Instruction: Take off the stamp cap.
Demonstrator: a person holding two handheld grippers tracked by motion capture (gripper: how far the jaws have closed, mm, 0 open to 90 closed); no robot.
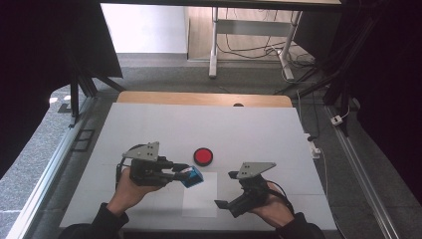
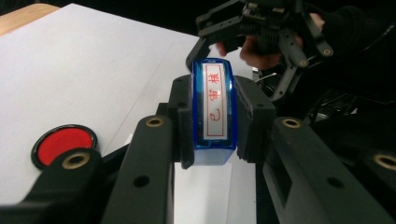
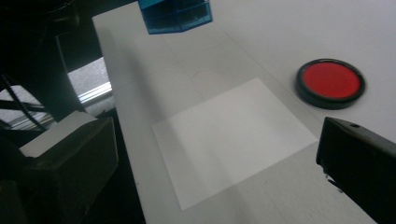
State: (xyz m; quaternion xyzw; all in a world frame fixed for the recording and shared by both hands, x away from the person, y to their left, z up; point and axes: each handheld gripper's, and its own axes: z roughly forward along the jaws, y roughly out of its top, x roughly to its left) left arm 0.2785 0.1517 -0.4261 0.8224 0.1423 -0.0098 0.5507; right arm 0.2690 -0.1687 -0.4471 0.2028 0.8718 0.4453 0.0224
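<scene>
A blue stamp [image 1: 192,176] with red characters on its white face [image 2: 215,107] hangs just above the table, with my left gripper [image 1: 185,174] shut on it, one pad on each side. Below and right of it lies a white sheet of paper [image 1: 201,199]. A round red ink pad [image 1: 203,156] in a black case sits beyond the sheet. My right gripper [image 1: 226,190] stands open by the sheet's right edge with nothing between its jaws. In the right gripper view, the stamp [image 3: 175,14] is at the top, the paper [image 3: 233,135] in the middle and the ink pad [image 3: 330,81] on the right.
The white tabletop [image 1: 209,124] stretches far beyond the ink pad, with a wooden strip [image 1: 199,98] at its back edge. Dark frames and cables stand on the floor around the table. In the left gripper view, the ink pad [image 2: 63,142] lies at lower left.
</scene>
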